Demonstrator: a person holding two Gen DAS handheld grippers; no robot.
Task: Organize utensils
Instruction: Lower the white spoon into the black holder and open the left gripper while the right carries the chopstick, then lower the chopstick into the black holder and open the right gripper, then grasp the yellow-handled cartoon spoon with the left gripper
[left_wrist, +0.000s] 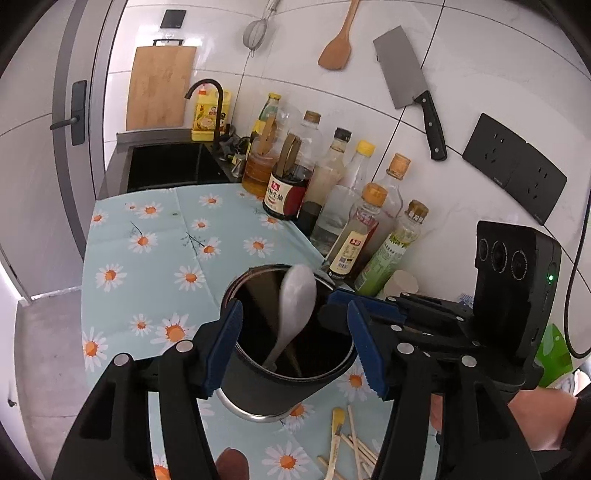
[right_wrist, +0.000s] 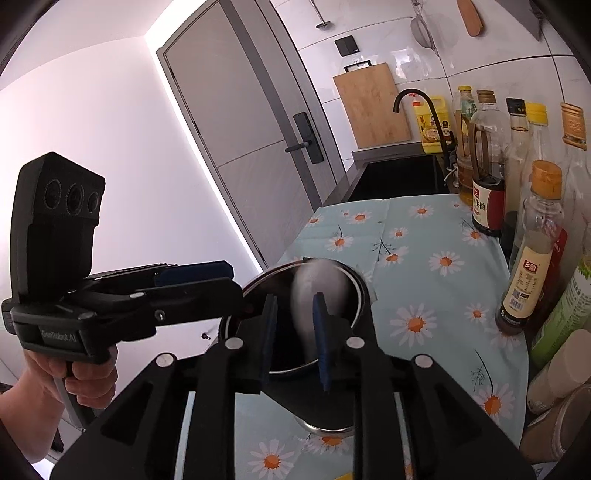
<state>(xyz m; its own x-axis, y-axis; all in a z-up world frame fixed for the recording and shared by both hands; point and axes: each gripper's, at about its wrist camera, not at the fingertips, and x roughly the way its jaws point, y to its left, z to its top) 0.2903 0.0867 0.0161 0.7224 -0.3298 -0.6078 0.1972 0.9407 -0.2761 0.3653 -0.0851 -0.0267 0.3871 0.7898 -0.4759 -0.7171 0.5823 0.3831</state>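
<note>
A black utensil holder (left_wrist: 266, 391) stands tilted toward me on the daisy-print cloth. My left gripper (left_wrist: 295, 347) is shut on its sides. A metal spoon (left_wrist: 293, 306) stands in the holder, bowl up, beside a wooden stick. My right gripper (left_wrist: 343, 299) reaches in from the right at the holder's rim. In the right wrist view my right gripper (right_wrist: 293, 325) is open just above the holder (right_wrist: 325, 402), with the blurred spoon (right_wrist: 317, 288) between and beyond its pads. Loose chopsticks (left_wrist: 356, 448) and a yellow-tipped utensil (left_wrist: 337, 435) lie on the cloth in front.
A row of sauce and oil bottles (left_wrist: 354, 221) lines the tiled wall on the right. A black sink (left_wrist: 166, 166) with a faucet lies at the far end. A cleaver (left_wrist: 410, 81), wooden spatula (left_wrist: 338, 44) and strainer hang on the wall. A brown object (left_wrist: 231, 463) lies near the front.
</note>
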